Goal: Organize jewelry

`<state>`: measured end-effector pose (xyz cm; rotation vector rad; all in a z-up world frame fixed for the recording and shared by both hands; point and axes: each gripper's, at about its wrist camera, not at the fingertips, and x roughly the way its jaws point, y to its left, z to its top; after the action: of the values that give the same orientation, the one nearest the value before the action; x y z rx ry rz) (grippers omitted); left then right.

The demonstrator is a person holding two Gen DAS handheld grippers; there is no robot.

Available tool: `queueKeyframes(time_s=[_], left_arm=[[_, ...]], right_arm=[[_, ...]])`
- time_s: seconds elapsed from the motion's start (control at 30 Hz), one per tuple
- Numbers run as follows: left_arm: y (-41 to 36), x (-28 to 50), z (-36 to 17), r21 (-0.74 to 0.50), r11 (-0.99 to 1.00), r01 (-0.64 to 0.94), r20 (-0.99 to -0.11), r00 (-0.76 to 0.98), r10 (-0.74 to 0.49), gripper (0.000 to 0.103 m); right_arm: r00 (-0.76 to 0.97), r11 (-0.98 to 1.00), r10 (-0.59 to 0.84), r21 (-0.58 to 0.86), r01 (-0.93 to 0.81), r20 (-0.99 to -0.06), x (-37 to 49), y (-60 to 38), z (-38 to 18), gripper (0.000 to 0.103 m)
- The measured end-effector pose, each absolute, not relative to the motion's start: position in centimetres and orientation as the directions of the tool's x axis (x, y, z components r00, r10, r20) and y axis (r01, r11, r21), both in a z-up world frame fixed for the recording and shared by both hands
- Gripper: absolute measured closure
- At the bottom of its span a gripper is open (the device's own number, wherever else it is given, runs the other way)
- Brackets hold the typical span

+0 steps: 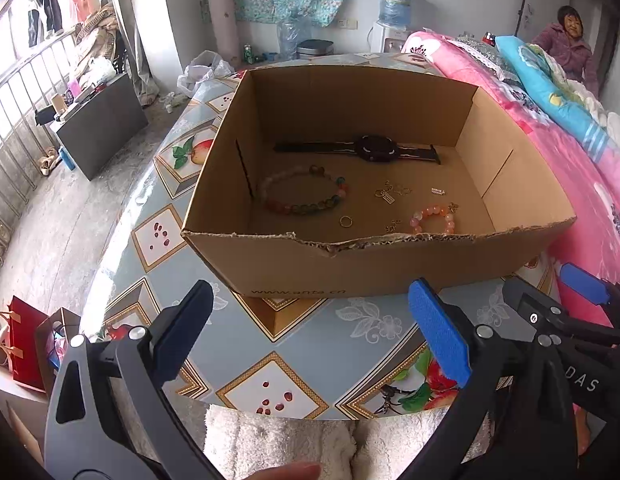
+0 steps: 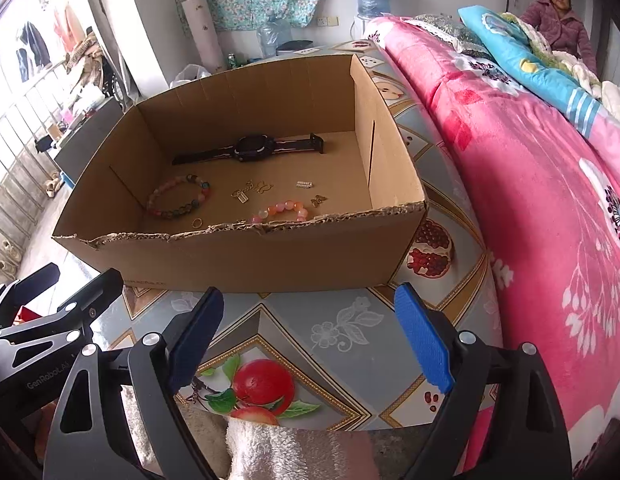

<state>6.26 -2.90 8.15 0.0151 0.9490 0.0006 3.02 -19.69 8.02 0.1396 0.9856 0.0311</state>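
An open cardboard box (image 1: 350, 256) (image 2: 245, 256) stands on the patterned table. Inside lie a black wristwatch (image 1: 376, 148) (image 2: 255, 147), a multicoloured bead bracelet (image 1: 303, 196) (image 2: 179, 197), a pink-orange bead bracelet (image 1: 432, 219) (image 2: 281, 210), a gold ring (image 1: 346, 221) (image 2: 197, 223), gold charms (image 1: 390, 193) (image 2: 249, 191) and a small silver piece (image 1: 438, 191) (image 2: 304, 184). My left gripper (image 1: 310, 320) hangs open in front of the box, nothing between its fingers. My right gripper (image 2: 310, 328) (image 1: 550, 300) is open too, empty, beside the left one.
The round table (image 1: 310, 344) (image 2: 342, 320) carries a fruit-pattern cloth. A bed with a pink blanket (image 2: 530, 184) (image 1: 590, 168) runs along the right, with a person sitting at its far end. Red gift bags (image 1: 25, 344) stand on the floor at left. A white fluffy sleeve (image 1: 277, 440) shows below.
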Motion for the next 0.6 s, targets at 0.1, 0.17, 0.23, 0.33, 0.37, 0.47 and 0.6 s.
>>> queueKeyframes(time_s=[0.1, 0.17, 0.23, 0.33, 0.37, 0.47, 0.6], left_arm=[[-3.05, 6.22, 8.29, 0.015, 1.000, 0.011, -0.811, 0.584, 0.006, 0.009], [-3.14, 6.18, 8.37, 0.017, 1.000, 0.014, -0.809, 0.587, 0.005, 0.009], [-3.26, 6.18, 8.42, 0.019, 1.000, 0.016, -0.808, 0.589, 0.006, 0.009], [-3.36, 6.19, 8.39, 0.015, 1.000, 0.020, -0.810, 0.586, 0.001, 0.009], [-3.38, 6.19, 8.37, 0.014, 1.000, 0.021, -0.812, 0.584, -0.001, 0.009], [-3.46, 6.20, 8.32, 0.013, 1.000, 0.023, -0.812, 0.583, -0.003, 0.009], [-3.52, 6.25, 8.25, 0.004, 1.000, 0.029, -0.816, 0.578, -0.013, 0.009]], right_arm=[[0.550, 0.991, 0.085, 0.129, 0.042, -0.831, 3.05, -19.78, 7.98, 0.018], [0.549, 0.991, 0.084, 0.129, 0.044, -0.832, 3.06, -19.84, 7.97, 0.018], [0.548, 0.991, 0.081, 0.127, 0.047, -0.832, 3.02, -19.90, 7.97, 0.018], [0.549, 0.991, 0.077, 0.124, 0.049, -0.833, 3.02, -20.02, 7.94, 0.018], [0.547, 0.991, 0.077, 0.124, 0.050, -0.834, 3.01, -20.05, 7.91, 0.018], [0.547, 0.991, 0.075, 0.123, 0.052, -0.834, 2.92, -20.11, 7.92, 0.018], [0.544, 0.991, 0.070, 0.120, 0.057, -0.836, 3.01, -20.13, 7.86, 0.018]])
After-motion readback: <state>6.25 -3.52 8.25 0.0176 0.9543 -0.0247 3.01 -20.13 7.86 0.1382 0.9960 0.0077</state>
